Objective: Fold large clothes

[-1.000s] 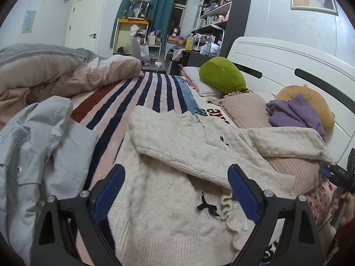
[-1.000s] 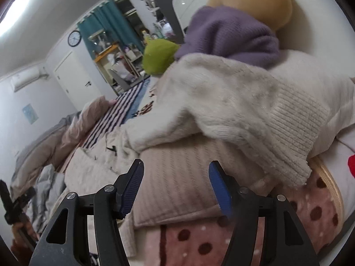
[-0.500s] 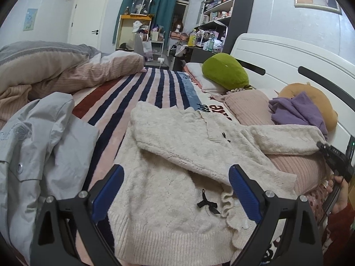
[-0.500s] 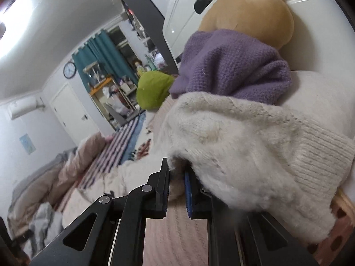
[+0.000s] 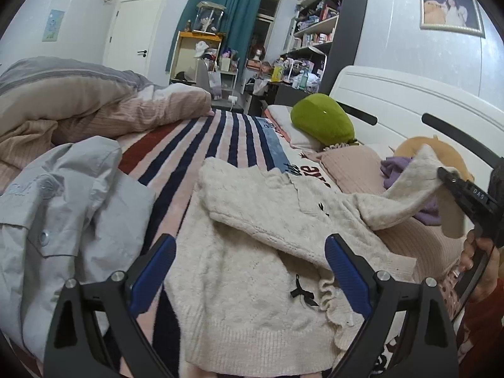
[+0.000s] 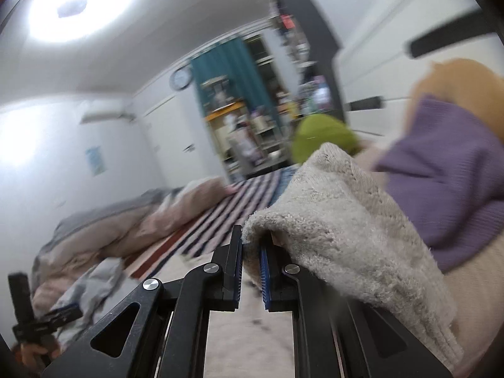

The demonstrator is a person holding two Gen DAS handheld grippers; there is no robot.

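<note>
A cream knit sweater [image 5: 252, 267] lies spread on the striped bed, one sleeve folded across its chest. My left gripper [image 5: 250, 242] hovers open just above its lower part, with nothing between the fingers. The other sleeve [image 5: 406, 189] is raised off the pink pillow at the right, and my right gripper [image 5: 444, 173] pinches its cuff end. In the right wrist view the right gripper [image 6: 251, 245] is shut on the fuzzy sleeve [image 6: 340, 220], which drapes over the right finger. A hand holds that gripper at the frame edge.
A crumpled grey jacket [image 5: 63, 220] lies left of the sweater. A pink pillow [image 5: 352, 170], a purple knit [image 5: 393, 170], an orange plush [image 5: 409, 145] and a green plush [image 5: 321, 123] sit by the white headboard [image 5: 409, 100]. A bunched duvet [image 5: 78, 107] fills the far left.
The right gripper closed on the sleeve's end, then lifted it off the pink pillow and swung it up and leftward. The left gripper drifted slightly and stayed open.
</note>
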